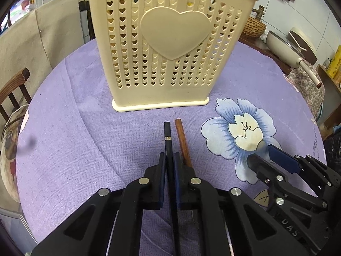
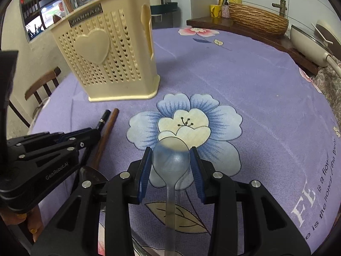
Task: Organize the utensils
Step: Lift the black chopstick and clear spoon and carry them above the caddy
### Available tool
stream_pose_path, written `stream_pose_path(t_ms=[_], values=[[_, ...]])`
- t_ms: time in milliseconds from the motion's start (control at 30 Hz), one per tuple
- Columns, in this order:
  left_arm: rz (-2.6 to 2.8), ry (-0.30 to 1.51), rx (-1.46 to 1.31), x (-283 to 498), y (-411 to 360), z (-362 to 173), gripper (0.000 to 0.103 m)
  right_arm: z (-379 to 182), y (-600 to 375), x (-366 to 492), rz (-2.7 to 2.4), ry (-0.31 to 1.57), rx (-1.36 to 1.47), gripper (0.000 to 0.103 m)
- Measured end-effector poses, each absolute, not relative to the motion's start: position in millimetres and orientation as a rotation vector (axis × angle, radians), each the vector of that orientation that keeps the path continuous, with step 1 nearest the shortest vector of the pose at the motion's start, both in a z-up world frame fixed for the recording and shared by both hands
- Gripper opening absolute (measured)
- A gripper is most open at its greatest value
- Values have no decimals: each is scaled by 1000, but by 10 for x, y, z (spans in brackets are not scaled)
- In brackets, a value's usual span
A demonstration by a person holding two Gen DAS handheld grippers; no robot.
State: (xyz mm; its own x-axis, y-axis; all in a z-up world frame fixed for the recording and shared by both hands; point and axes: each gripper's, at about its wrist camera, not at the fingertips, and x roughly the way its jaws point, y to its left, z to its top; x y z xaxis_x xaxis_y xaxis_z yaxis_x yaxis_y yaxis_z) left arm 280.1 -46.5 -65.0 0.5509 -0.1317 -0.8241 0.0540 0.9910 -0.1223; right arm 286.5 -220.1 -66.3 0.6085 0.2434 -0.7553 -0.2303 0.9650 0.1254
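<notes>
2 handles point at the holder [image 1: 168, 49] — left claw [image 1: 169, 166] grips black one [image 1: 168, 140], right claw [image 2: 171, 166] open.

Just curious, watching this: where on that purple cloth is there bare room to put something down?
Free: the wide stretch right of the cream utensil holder, between the blue flower print and the wooden counter. Crowded: the strip in front of the holder, with the black-handled utensil, wooden-handled utensil and both grippers.
</notes>
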Motion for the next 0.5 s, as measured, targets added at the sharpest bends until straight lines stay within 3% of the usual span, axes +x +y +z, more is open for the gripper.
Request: stream_pose_path(t_ms=[500], values=[[-145,802,-170,2531,-196,-83,7,-112,-2386,2621,344,685,113,37]])
